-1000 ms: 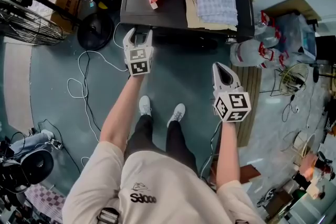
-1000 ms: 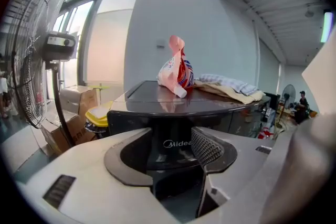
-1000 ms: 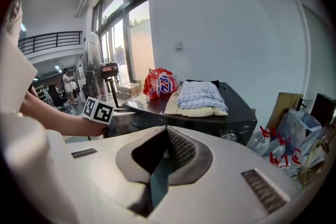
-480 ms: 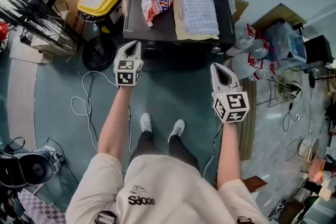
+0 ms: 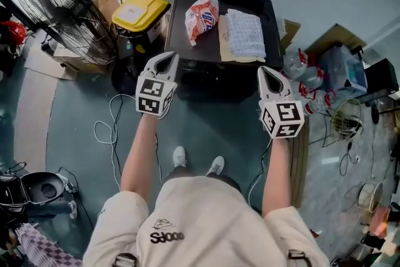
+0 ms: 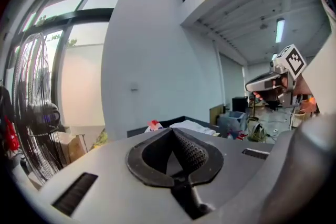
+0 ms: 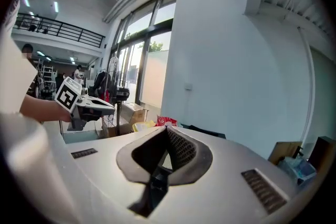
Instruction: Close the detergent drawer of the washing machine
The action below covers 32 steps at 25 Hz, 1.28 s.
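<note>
L gripper (image 5: 167, 58) & R gripper (image 5: 266, 70) both clenched, empty – tips near washing machine (image 5: 180, 40) front edge; open floor (image 5: 212, 125) between the arms.

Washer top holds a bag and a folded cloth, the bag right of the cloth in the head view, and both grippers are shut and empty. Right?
No: the head view shows the bag left of the cloth, not right. The rest holds: both lie on the washer top, and the left gripper and right gripper are shut and empty.
</note>
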Tool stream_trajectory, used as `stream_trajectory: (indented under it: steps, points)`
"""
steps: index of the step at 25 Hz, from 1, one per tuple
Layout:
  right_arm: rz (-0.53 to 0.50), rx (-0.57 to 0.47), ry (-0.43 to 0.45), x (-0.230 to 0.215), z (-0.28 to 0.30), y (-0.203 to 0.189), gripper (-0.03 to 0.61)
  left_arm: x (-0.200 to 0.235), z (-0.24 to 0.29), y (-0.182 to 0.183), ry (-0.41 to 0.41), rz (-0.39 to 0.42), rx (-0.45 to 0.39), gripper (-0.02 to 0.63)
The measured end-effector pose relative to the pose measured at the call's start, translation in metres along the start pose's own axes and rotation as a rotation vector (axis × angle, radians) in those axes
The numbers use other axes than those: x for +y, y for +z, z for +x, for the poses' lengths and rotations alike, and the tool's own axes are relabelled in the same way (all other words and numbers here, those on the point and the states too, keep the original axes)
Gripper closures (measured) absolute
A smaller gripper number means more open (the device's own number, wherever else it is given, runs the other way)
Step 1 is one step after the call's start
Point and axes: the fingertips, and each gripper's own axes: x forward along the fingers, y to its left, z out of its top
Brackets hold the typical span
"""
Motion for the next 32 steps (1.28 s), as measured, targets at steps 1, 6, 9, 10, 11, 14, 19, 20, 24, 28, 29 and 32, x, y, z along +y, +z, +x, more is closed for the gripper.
stream_trajectory:
  steps: [1, 6, 9, 10, 11, 14, 19, 20, 24, 28, 29, 32]
  points:
    - [-0.012, -0.005, 0.003, 0.003, 0.0, 0.007, 0.572, 0.0, -0.006, 0.009, -0.001, 0.007, -0.013, 0.596]
    - [-0.076, -0.042, 0.033, 0.02, 0.002, 0.035, 0.572, 0.008, -0.036, 0.05, 0.027, 0.049, -0.084, 0.596]
    - [-0.097, -0.061, 0.047, 0.027, -0.001, 0.05, 0.572, 0.005, -0.051, 0.069, 0.027, 0.076, -0.116, 0.597]
    - [-0.104, -0.067, 0.054, 0.03, -0.002, 0.055, 0.572, 0.003, -0.056, 0.075, 0.026, 0.085, -0.125, 0.596]
    - [-0.112, -0.074, 0.061, 0.034, -0.004, 0.06, 0.572, 0.001, -0.062, 0.08, 0.024, 0.094, -0.135, 0.597]
    - [-0.136, -0.092, 0.085, 0.048, -0.009, 0.071, 0.572, -0.006, -0.077, 0.093, 0.014, 0.12, -0.154, 0.597]
    - [-0.172, -0.122, 0.137, 0.07, -0.014, 0.09, 0.572, -0.016, -0.096, 0.117, -0.003, 0.144, -0.179, 0.595]
    - [-0.181, -0.127, 0.147, 0.074, -0.015, 0.094, 0.572, -0.017, -0.099, 0.12, -0.001, 0.147, -0.183, 0.595]
    - [-0.205, -0.14, 0.17, 0.088, -0.019, 0.102, 0.572, -0.023, -0.108, 0.125, -0.002, 0.172, -0.185, 0.595]
    - [-0.215, -0.142, 0.179, 0.095, -0.021, 0.104, 0.572, -0.027, -0.113, 0.125, -0.003, 0.19, -0.187, 0.595]
    - [-0.215, -0.139, 0.178, 0.095, -0.021, 0.103, 0.572, -0.027, -0.113, 0.124, -0.003, 0.193, -0.185, 0.595]
    - [-0.216, -0.131, 0.175, 0.096, -0.021, 0.098, 0.572, -0.026, -0.114, 0.119, -0.001, 0.189, -0.18, 0.595]
